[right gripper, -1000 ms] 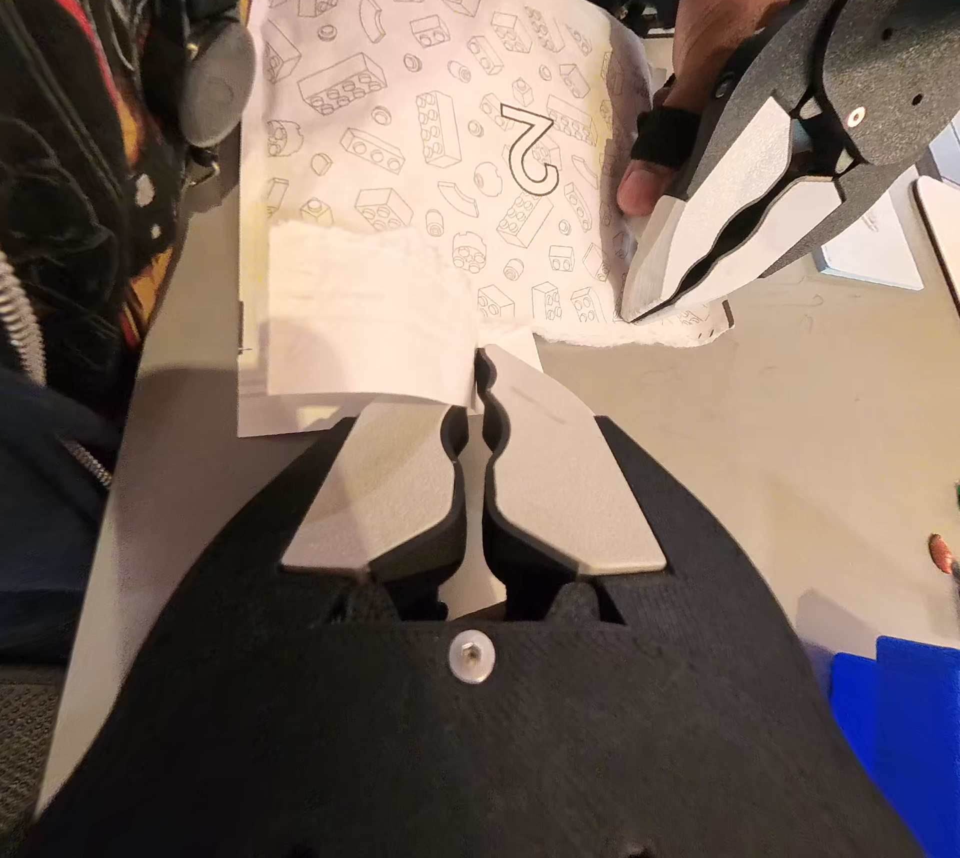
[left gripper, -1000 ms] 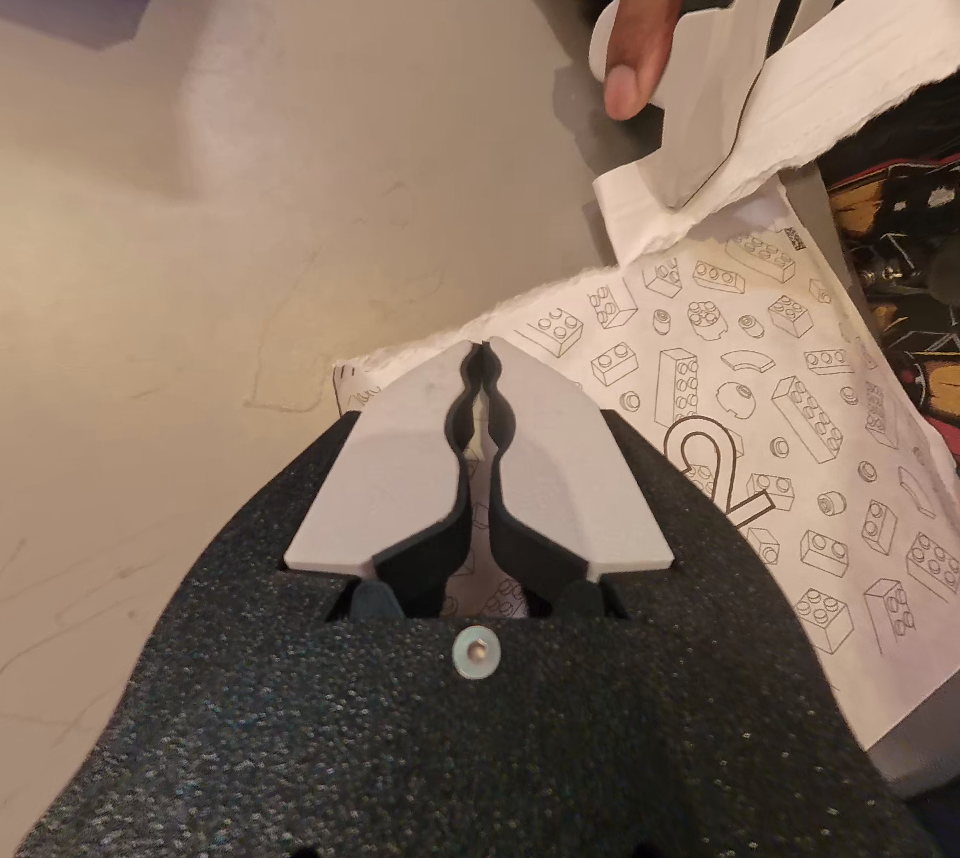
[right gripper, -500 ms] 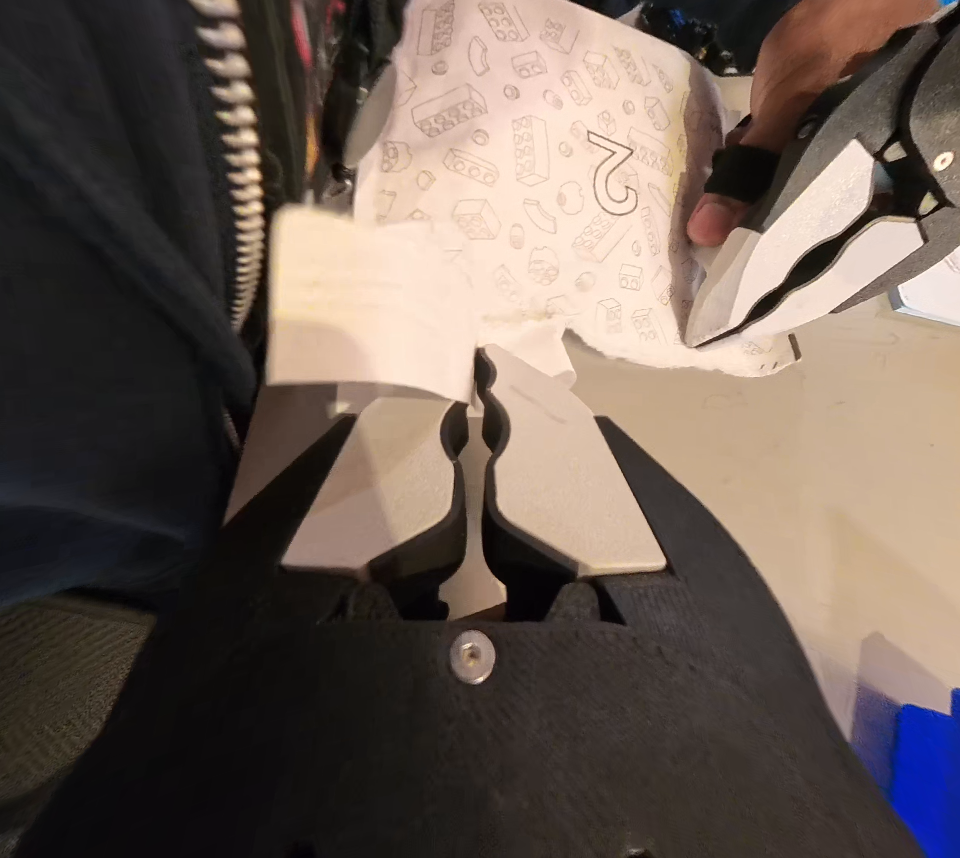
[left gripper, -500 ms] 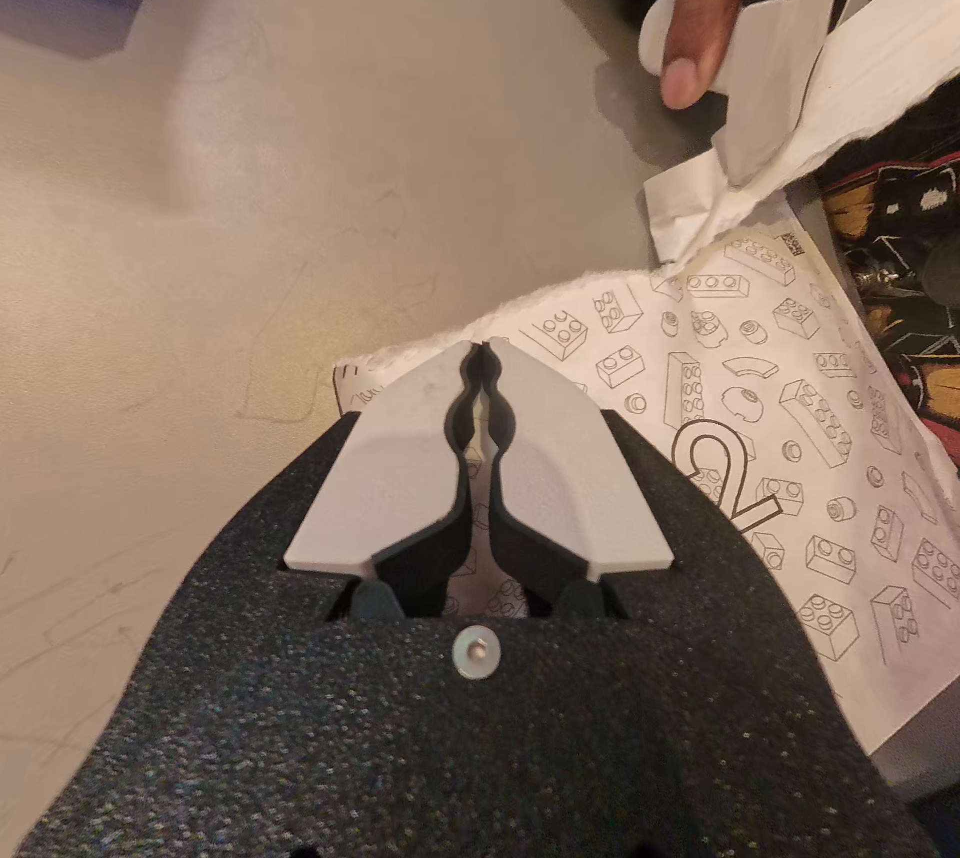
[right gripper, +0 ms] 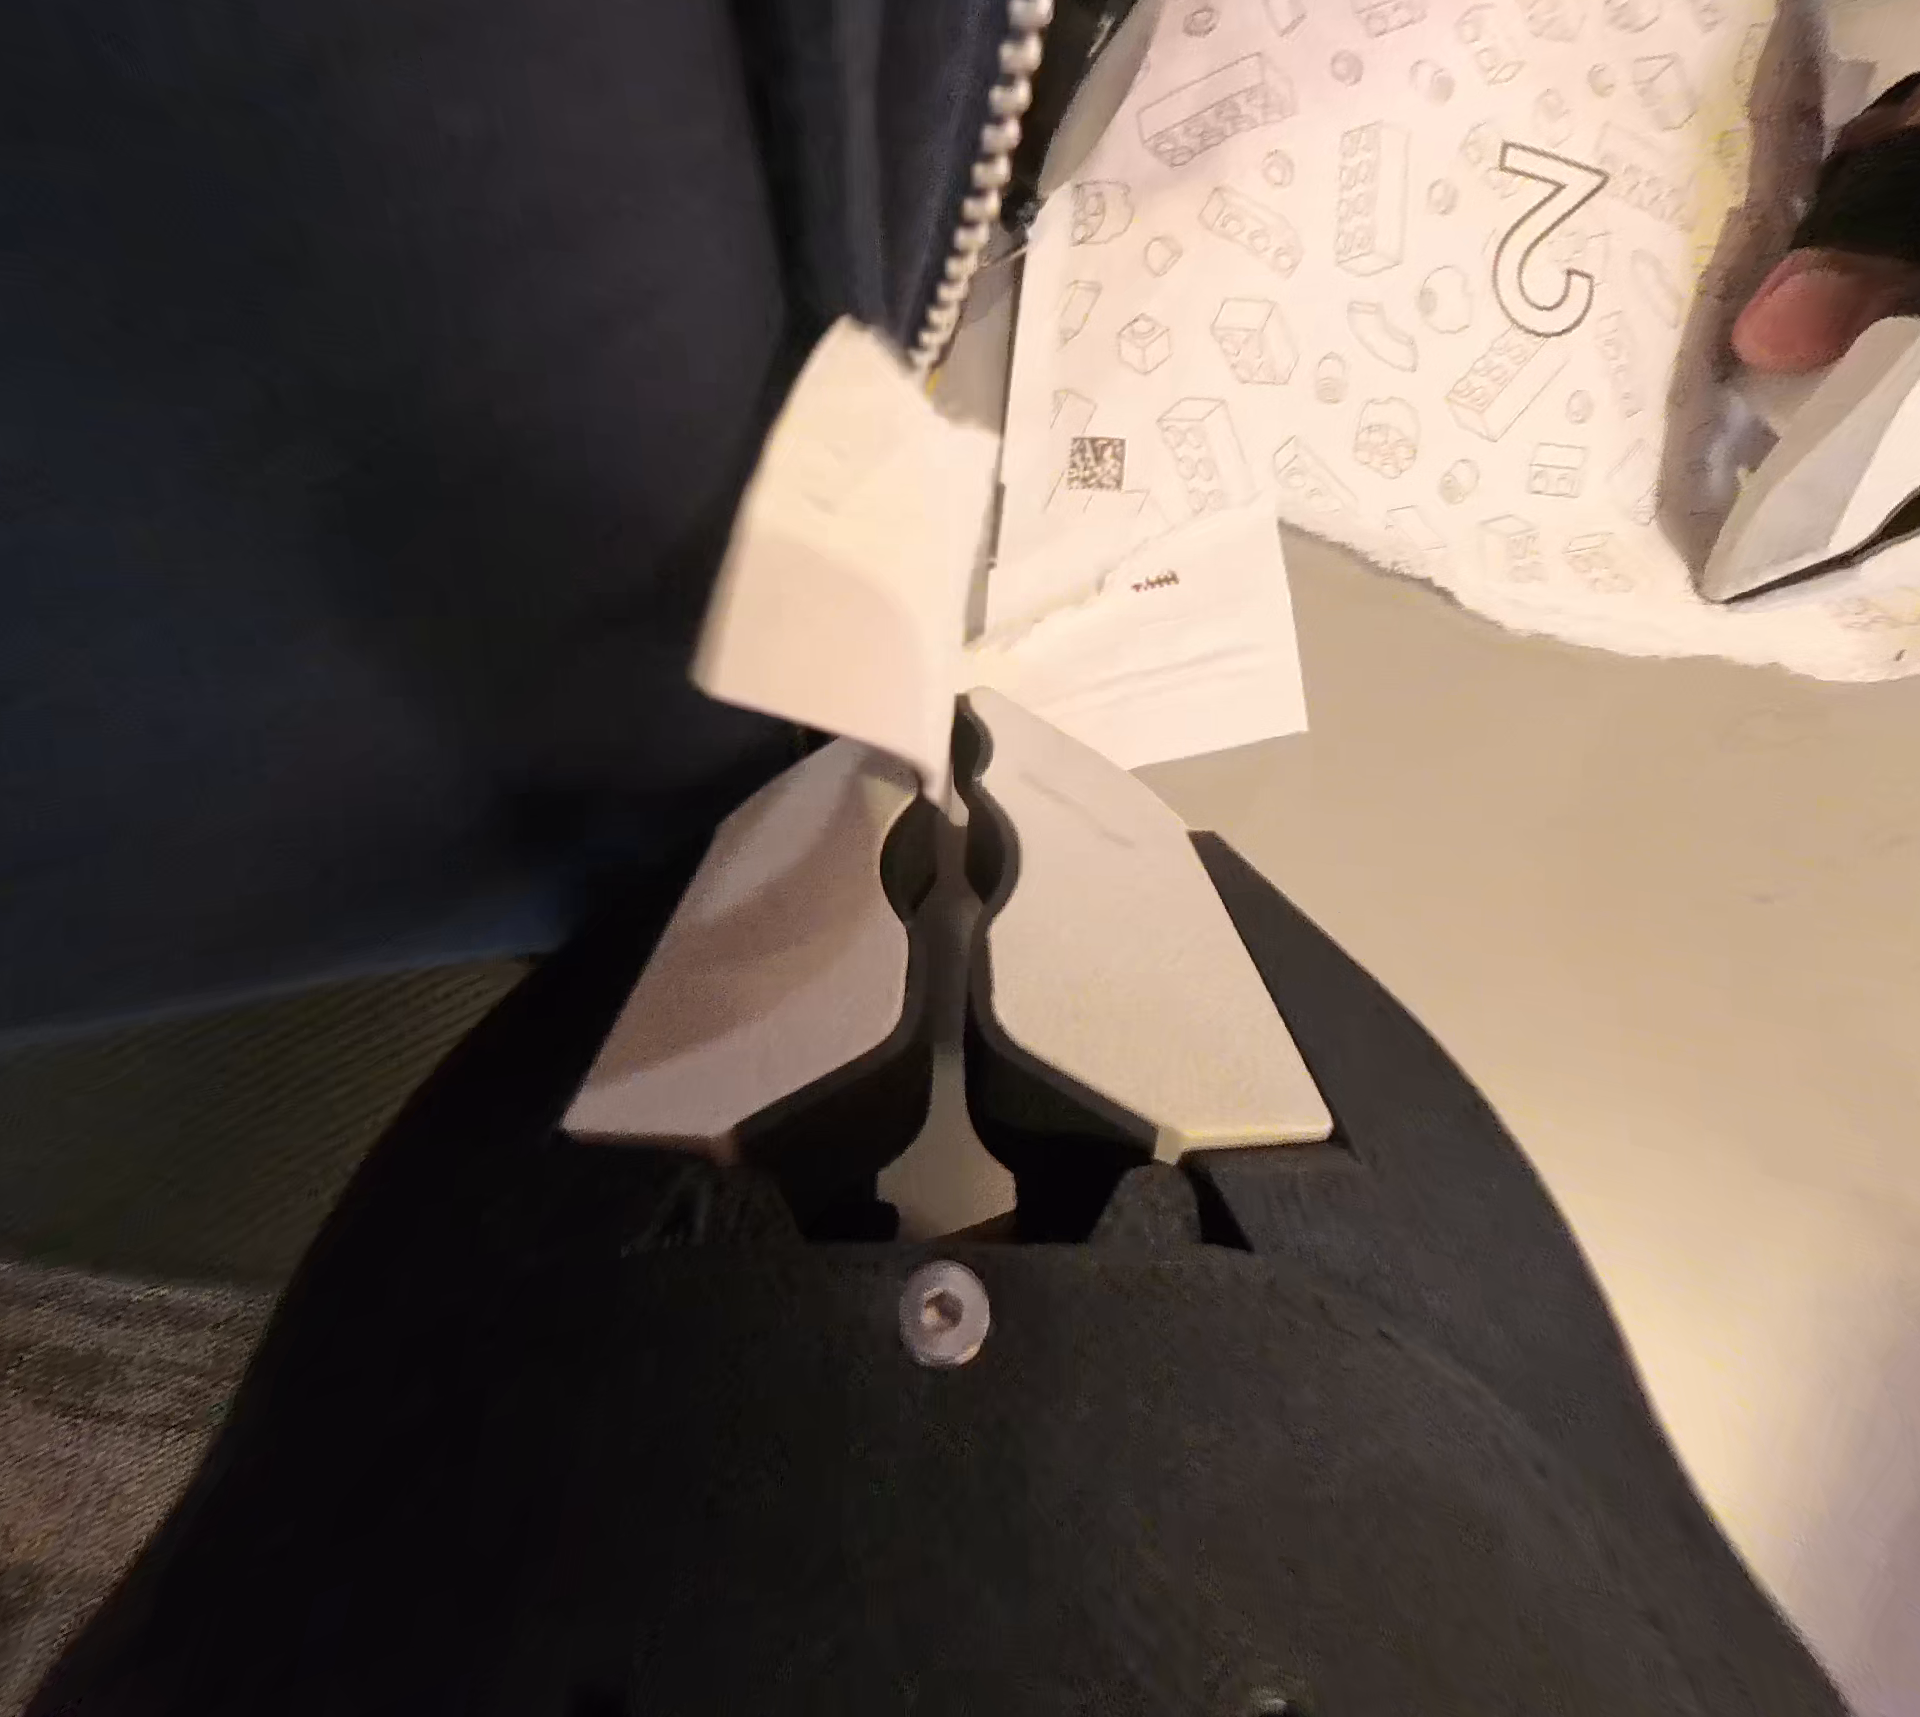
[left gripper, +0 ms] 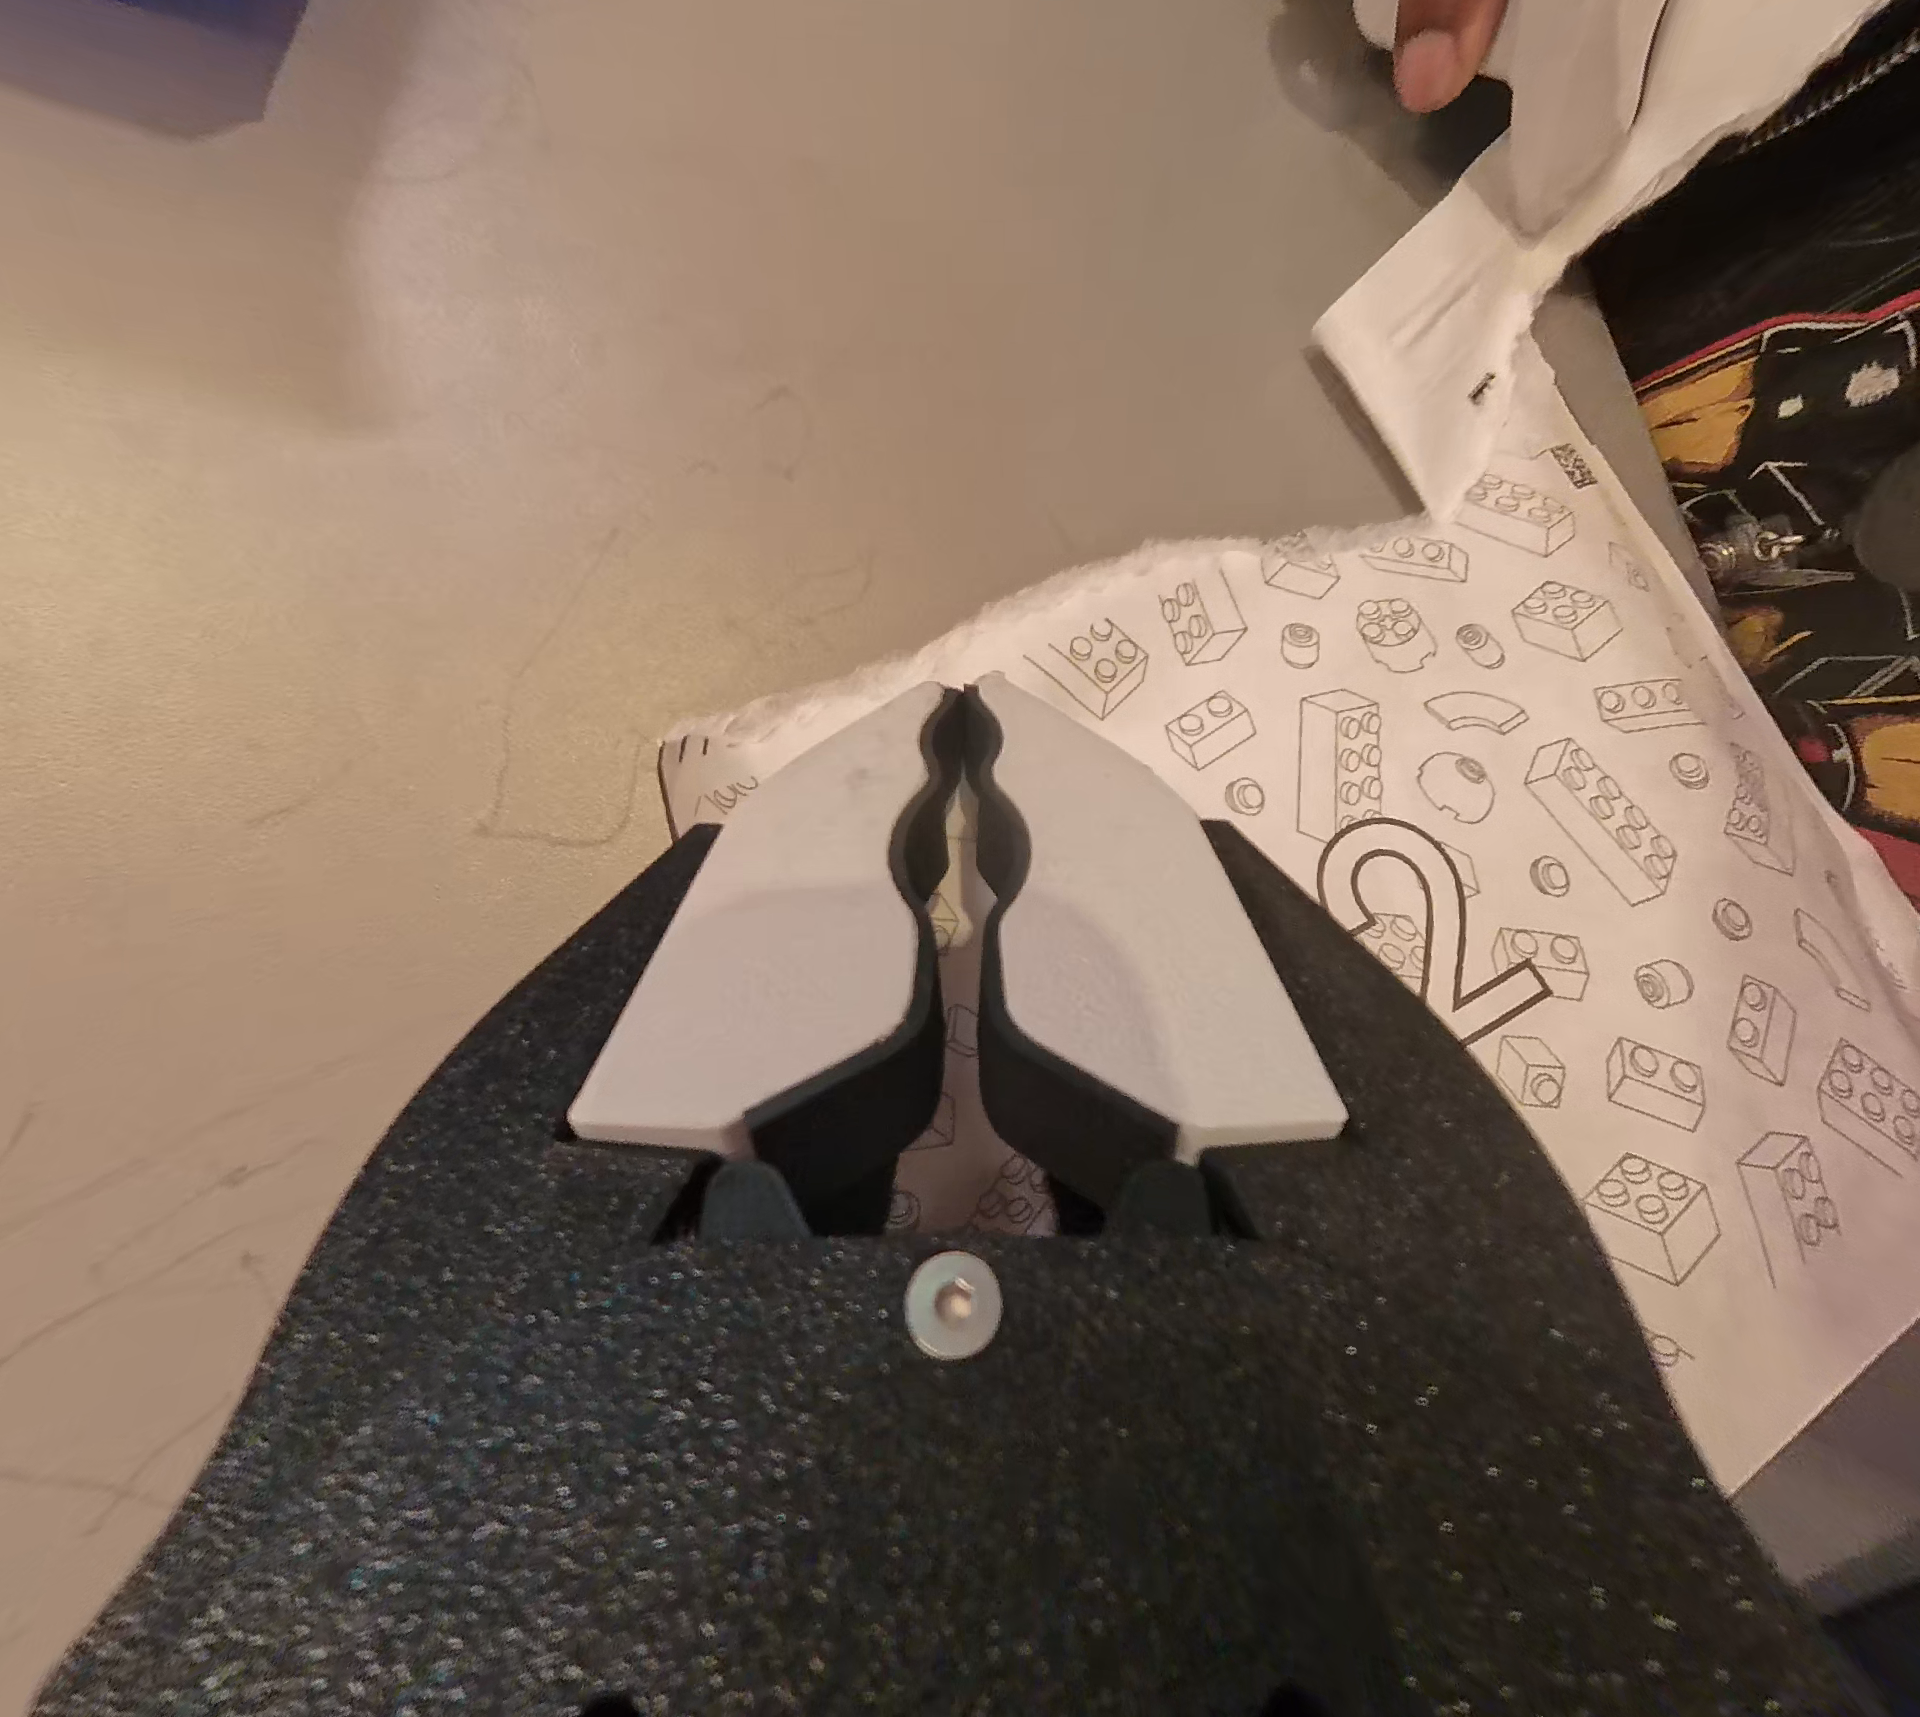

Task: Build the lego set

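The left hand-held gripper (left gripper: pixel 961 722) is clenched on the torn, fuzzy edge of the white paper bag (left gripper: pixel 1558 836), thin paper printed with brick outlines, lying on the smooth beige desk (left gripper: pixel 623 317). The right hand-held gripper (right gripper: pixel 961 711) pinches the bag's torn-off top strip (right gripper: pixel 862 587) beside the bag's corner. Steady opposing grips should keep the tear even.

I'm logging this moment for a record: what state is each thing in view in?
Left gripper: jaws shut on the paper bag's torn edge.
Right gripper: jaws shut on the torn strip.
Paper bag: white with brick drawings, top torn ragged, lying at the table edge.
Torn strip: still joined to the bag at one corner, pulled up.
Table: beige, scuffed.
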`<state>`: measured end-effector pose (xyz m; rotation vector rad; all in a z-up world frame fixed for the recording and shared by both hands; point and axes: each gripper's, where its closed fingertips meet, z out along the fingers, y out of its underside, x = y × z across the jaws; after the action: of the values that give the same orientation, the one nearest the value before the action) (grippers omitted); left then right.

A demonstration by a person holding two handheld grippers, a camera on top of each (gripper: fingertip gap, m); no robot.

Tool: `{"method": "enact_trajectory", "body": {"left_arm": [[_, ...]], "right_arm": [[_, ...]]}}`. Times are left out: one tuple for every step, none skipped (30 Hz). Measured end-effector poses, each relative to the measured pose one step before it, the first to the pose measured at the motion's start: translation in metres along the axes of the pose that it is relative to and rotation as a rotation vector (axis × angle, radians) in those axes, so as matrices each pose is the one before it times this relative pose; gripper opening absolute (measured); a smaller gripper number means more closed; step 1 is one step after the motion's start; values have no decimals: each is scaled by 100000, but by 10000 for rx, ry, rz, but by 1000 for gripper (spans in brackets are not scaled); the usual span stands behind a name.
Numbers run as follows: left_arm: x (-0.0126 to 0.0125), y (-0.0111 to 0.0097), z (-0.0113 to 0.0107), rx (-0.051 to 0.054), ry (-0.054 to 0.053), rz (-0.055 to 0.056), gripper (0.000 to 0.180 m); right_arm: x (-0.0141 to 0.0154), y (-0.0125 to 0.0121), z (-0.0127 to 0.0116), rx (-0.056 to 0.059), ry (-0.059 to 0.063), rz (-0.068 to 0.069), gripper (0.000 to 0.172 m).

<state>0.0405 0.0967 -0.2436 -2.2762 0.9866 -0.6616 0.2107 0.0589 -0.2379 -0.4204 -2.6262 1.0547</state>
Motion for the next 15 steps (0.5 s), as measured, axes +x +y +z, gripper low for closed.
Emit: {"method": "enact_trajectory", "body": {"left_arm": [[1, -13, -4, 21, 11, -8, 1], [-7, -14, 0, 5, 12, -18, 1], [4, 9, -5, -2, 7, 18, 1], [-2, -11, -5, 15, 11, -13, 1], [-3, 3, 9, -9, -12, 19, 1], [-1, -1, 8, 2, -15, 12, 1], [-7, -8, 8, -2, -5, -2, 1], [-1, -2, 1, 2, 0, 2, 1], [-1, -5, 3, -1, 1, -8, 1], [0, -2, 12, -9, -9, 10, 1], [0, 4, 5, -6, -11, 8, 1], [12, 0, 4, -3, -24, 19, 1], [-4, 9, 20, -21, -41, 23, 1], [66, 9, 23, -31, -29, 76, 1], [107, 3, -18, 28, -3, 130, 0]], "right_arm": [[-264, 188, -163, -43, -78, 59, 0], [-212, 112, -199, 16, -63, 55, 0], [-397, 135, -161, -16, -197, 78, 0], [-292, 147, -108, -39, -83, 37, 0], [-433, 90, -80, -26, -172, -9, 0], [-539, 191, -17, -106, -251, 29, 0], [-273, 104, -22, -52, -64, -11, 0], [-142, 4, -48, 20, -40, 42, 0], [-53, 22, -54, 12, -40, 23, 0], [3, 18, 8, -10, -54, 12, 0], [-7, 8, 67, -27, -76, -21, 0], [38, -11, 55, -23, -47, -29, 0], [186, -48, -12, 28, 44, 79, 0], [455, -117, -115, 101, 191, 200, 1], [528, -145, -212, 168, 235, 178, 3]]}}
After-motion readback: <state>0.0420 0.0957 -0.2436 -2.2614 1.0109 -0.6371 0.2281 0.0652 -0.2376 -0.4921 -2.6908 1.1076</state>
